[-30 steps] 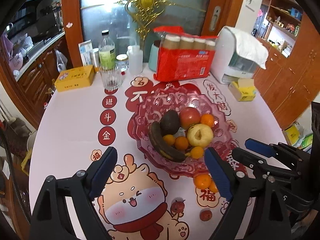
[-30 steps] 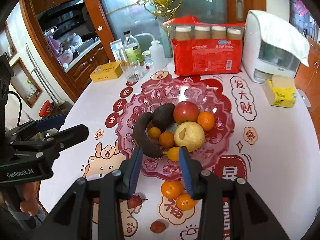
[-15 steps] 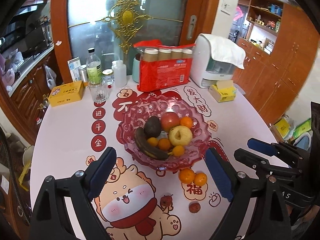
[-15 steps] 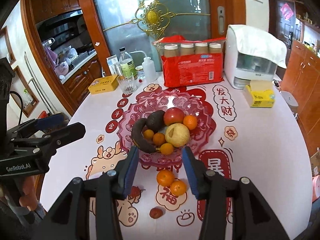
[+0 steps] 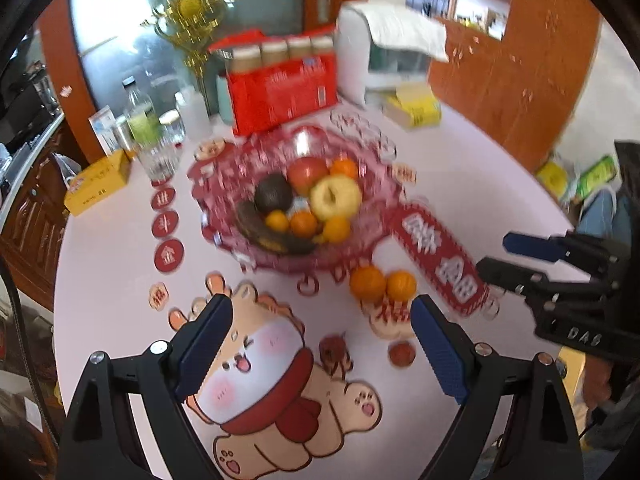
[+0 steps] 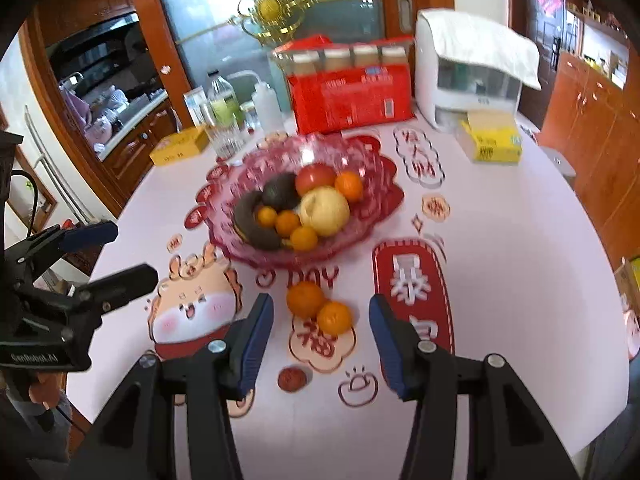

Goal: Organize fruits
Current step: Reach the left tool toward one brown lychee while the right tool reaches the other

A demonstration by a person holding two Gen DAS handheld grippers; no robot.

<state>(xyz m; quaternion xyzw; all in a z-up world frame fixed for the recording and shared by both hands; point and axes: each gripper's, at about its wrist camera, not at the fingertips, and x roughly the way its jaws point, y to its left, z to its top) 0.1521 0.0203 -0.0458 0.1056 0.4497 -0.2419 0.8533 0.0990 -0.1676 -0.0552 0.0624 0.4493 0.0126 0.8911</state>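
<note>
Both your grippers are spread wide and holding nothing: left gripper [image 5: 322, 344], right gripper [image 6: 322, 344]. The two loose oranges [image 6: 319, 308] sit touching each other on the desk [image 6: 520, 240], just in front of the pink fruit bowl [image 6: 372, 184] and between your right gripper's fingers [image 6: 256, 340] in its view. Two small reddish fruits [image 5: 401, 353] lie nearer you. The bowl holds the apple [image 6: 324, 211], avocado and banana.
</note>
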